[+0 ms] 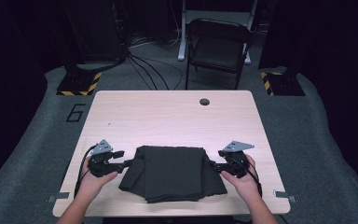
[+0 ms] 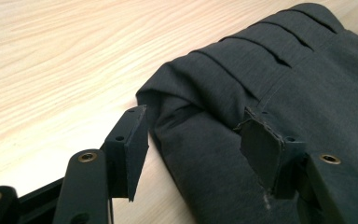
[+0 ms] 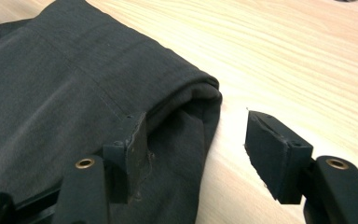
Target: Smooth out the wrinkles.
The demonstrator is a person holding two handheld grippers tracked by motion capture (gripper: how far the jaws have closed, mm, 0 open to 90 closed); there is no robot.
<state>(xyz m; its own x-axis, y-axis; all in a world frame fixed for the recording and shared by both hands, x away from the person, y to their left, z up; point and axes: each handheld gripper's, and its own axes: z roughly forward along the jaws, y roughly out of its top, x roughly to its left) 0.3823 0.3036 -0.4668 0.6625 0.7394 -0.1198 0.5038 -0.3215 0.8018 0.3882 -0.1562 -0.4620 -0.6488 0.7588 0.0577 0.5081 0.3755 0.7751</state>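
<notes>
A dark grey folded garment (image 1: 172,172) lies near the front of the light wooden table (image 1: 168,116). My left gripper (image 1: 128,163) is at the garment's left edge and my right gripper (image 1: 213,164) at its right edge, each held in a hand. In the left gripper view the garment's pleated folded edge (image 2: 223,84) lies between the spread jaws of the left gripper (image 2: 193,149), one pad over the wood, the other above the cloth. In the right gripper view the right gripper (image 3: 200,154) likewise straddles the folded corner (image 3: 186,98). Neither pair of pads presses the cloth.
A round cable hole (image 1: 204,101) sits near the table's far edge. Behind the table stand a black folding chair (image 1: 219,46), loose floor cables (image 1: 149,70) and two stand bases with yellow-black stripes (image 1: 79,84) (image 1: 279,81).
</notes>
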